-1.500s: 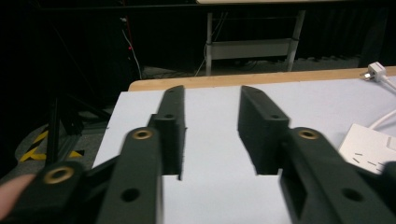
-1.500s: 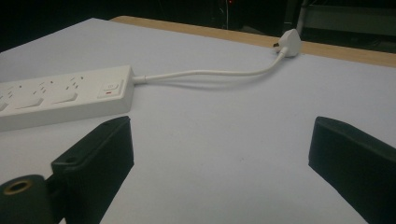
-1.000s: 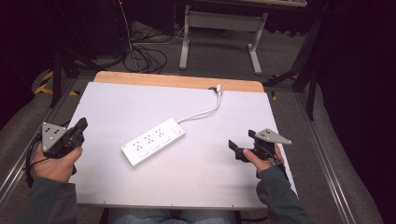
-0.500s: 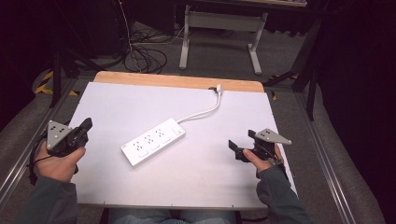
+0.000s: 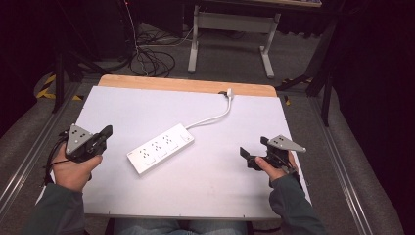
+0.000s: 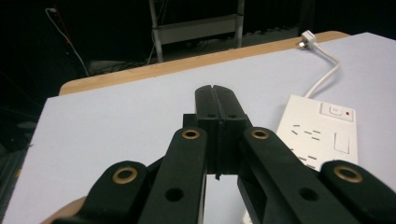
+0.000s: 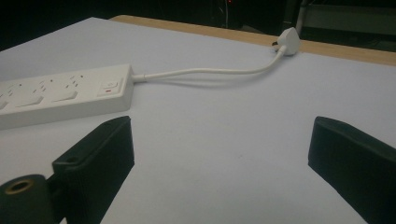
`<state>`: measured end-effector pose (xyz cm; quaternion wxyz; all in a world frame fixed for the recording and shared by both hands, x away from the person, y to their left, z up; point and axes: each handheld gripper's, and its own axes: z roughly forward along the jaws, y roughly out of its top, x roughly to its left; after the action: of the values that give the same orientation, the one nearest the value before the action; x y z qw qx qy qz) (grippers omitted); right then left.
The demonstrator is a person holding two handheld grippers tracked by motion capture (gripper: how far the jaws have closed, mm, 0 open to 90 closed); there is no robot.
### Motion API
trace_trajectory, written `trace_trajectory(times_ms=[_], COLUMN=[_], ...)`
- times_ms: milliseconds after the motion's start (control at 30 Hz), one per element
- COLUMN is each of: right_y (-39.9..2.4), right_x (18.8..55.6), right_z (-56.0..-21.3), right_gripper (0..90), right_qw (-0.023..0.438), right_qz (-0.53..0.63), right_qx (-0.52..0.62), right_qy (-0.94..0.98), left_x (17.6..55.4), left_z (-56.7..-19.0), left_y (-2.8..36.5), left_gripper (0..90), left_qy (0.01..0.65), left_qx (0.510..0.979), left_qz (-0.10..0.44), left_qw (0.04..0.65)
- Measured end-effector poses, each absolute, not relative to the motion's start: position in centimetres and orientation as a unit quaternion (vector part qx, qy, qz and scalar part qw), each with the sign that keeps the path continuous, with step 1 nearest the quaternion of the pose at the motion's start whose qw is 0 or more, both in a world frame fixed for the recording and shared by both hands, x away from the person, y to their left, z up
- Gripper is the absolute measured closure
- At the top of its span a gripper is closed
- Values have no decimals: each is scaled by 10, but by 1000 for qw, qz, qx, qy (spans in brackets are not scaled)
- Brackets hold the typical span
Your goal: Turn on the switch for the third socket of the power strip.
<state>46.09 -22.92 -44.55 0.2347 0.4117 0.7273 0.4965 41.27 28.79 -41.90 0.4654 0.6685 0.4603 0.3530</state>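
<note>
Mid-table on the white board (image 5: pixel 147 107), a white power strip (image 5: pixel 160 149) lying diagonally, untouched, with both grippers well apart from it at either side. Nothing begun yet by the look of it: strip flat, plug (image 5: pixel 229 92) loose at the far wooden edge, cord (image 5: pixel 213 117) curving back in a slack arc. Everything seemingly left to do, starting with a reach toward strip or plug.

Left gripper (image 5: pixel 105 132) held at the board's left edge, jaws pressed tight together with nothing between them, plainly so in the left gripper view (image 6: pixel 215 100). Right gripper (image 5: pixel 252 154) low at the board's right side, jaws spread wide and empty, bare board showing between them in the right gripper view (image 7: pixel 219 144).

Strip itself: long, glossy white plastic block, three groups of sockets (image 6: pixel 310 133) along the top, each with a small rocker beside it, plus a main switch (image 6: pixel 334 110) with a red dot at the cord end. Cord short and white, leaving the near-right end of the strip; plug angled, resting where board meets wood. No visible damage or anything plugged in.
</note>
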Motion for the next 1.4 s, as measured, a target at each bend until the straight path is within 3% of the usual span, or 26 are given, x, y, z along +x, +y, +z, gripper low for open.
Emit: trace_trajectory(times_ms=[600, 1400], right_y=[-229, -228], right_x=[461, 461], right_z=[-446, -446], right_gripper=[76, 78], right_qw=[236, 236], right_qz=[493, 491], right_qx=[412, 411], right_qy=[729, 731], left_x=[421, 426], left_z=[-429, -437], left_y=[261, 242], left_gripper=[900, 900], left_qy=[402, 371], left_qx=[737, 777], left_qz=[302, 267], left_qw=[451, 433])
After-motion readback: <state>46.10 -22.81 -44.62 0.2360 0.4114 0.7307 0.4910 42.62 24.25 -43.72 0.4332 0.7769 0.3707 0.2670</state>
